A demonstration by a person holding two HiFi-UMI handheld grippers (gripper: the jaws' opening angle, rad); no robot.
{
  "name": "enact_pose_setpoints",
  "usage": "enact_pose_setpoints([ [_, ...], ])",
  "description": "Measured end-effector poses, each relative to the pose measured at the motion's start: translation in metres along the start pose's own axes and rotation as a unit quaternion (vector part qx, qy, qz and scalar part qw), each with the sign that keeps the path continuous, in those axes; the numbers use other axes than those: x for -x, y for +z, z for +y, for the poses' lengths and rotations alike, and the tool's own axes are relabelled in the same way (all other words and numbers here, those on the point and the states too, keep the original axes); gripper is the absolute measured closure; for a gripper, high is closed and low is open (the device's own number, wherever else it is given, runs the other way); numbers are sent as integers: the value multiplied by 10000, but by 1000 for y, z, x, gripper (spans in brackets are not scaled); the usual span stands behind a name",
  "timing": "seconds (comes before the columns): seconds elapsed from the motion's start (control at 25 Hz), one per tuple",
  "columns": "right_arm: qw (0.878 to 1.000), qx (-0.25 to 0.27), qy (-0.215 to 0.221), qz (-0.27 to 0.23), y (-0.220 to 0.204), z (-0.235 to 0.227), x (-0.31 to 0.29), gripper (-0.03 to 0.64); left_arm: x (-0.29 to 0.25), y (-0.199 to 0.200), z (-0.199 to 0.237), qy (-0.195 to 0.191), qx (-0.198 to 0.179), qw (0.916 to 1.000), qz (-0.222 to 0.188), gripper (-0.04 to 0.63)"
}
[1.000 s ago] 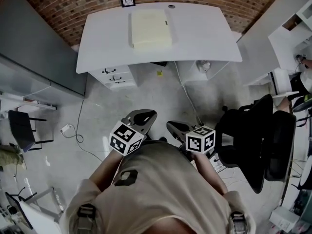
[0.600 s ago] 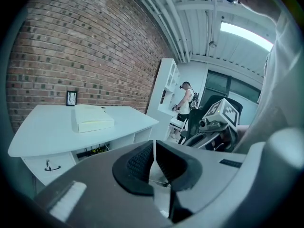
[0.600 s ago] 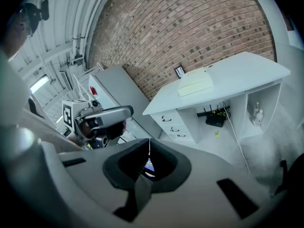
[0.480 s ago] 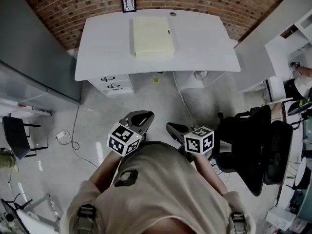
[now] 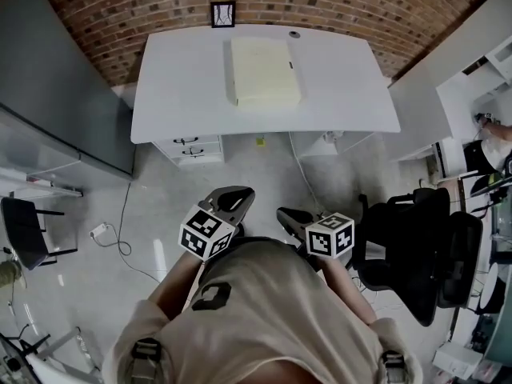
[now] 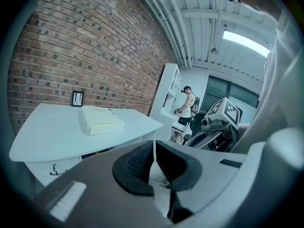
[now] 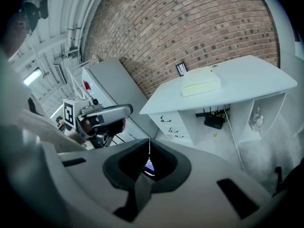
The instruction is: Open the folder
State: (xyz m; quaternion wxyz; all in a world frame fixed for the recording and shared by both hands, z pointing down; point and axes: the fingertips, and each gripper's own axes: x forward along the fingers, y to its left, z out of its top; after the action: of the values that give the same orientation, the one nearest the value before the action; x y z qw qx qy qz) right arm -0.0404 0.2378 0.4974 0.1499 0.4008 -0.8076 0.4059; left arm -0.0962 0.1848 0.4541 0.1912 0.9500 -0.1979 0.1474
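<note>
On the white surface [image 5: 180, 86] by the brick wall [image 5: 336, 6], the pale folder [image 5: 265, 71] lies flat and closed, well apart from both tools. Both the left tool [image 5: 234, 194] and the right tool [image 5: 290, 214] have their jaws together and hold nothing. I judge that nothing is done yet: the reaching and the opening remain.

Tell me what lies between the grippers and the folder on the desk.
Head view: between the left gripper, the right gripper and the folder lie grey floor with a white cable, then the bare front of the desk.
</note>
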Motion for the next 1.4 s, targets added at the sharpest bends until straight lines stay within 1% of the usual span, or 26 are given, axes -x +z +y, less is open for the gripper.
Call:
enact_pose_setpoints([
  [0.2, 9992, 311, -35, 256, 7, 13, -25, 611, 22, -2, 35, 198, 26, 9998, -42, 580],
  [0.32, 9990, 310, -21, 320, 12, 16, -33, 611, 34, -4, 50, 327, 109, 9994, -83, 580],
  [0.52, 9984, 352, 52, 443, 17, 21, -45, 611, 42, -3, 63, 427, 174, 9988, -144, 580],
  [0.72, 9980, 373, 146, 488, 26, 15, -52, 611, 40, -2, 71, 565, 189, 9982, -103, 580],
  [0.96, 9980, 358, 276, 441, 40, 0, -53, 611, 24, 6, 72, 623, 222, 9978, -41, 580],
  [1.2, 9992, 38, 340, 228, 53, -25, -49, 611, -4, 17, 72, 546, 38, 9984, 146, 580],
  [1.4, 9992, -117, 383, 82, 68, -48, -42, 611, -32, 32, 72, 474, -99, 9985, 271, 579],
])
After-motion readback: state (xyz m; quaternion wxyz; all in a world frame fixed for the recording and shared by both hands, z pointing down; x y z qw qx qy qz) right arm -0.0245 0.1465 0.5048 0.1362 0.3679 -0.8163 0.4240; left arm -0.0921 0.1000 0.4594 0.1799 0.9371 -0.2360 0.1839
